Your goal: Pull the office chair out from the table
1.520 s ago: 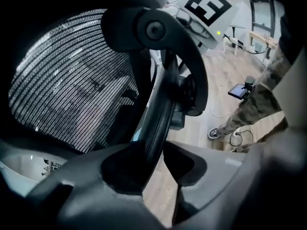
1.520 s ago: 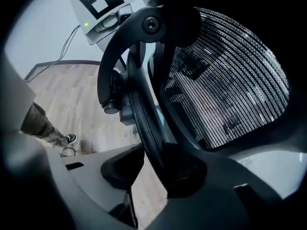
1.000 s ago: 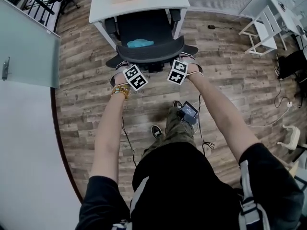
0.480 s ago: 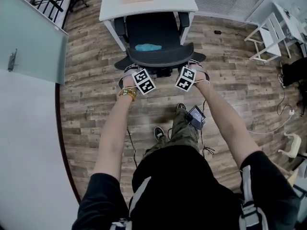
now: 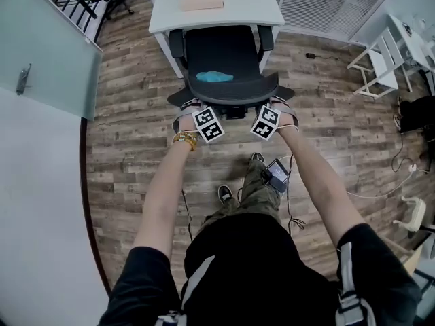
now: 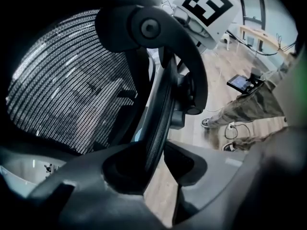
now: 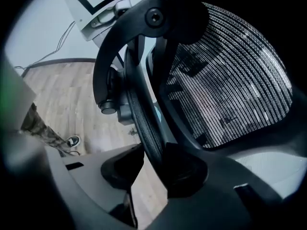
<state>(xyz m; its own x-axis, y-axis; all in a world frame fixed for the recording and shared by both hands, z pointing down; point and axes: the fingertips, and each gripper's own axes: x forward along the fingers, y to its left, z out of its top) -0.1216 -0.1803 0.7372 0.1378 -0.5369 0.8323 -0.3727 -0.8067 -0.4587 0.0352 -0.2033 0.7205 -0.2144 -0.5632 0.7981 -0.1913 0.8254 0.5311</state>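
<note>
A plank floor [image 5: 122, 148] spreads under everything. At its far side stands a white table [image 5: 251, 12], and the office chair [image 5: 224, 49] sits in front of it. The seat's front and the armrests are just at the table's near edge, the rest is out on the floor, and the mesh backrest [image 5: 231, 88] is turned toward the person. The left gripper [image 5: 193, 106] and the right gripper [image 5: 280, 104] each clamp the backrest's dark rim, one toward either end — both gripper views show the jaws partly apart, their pads pressed on that rim. A blue cloth [image 5: 215, 76] lies on the seat.
</note>
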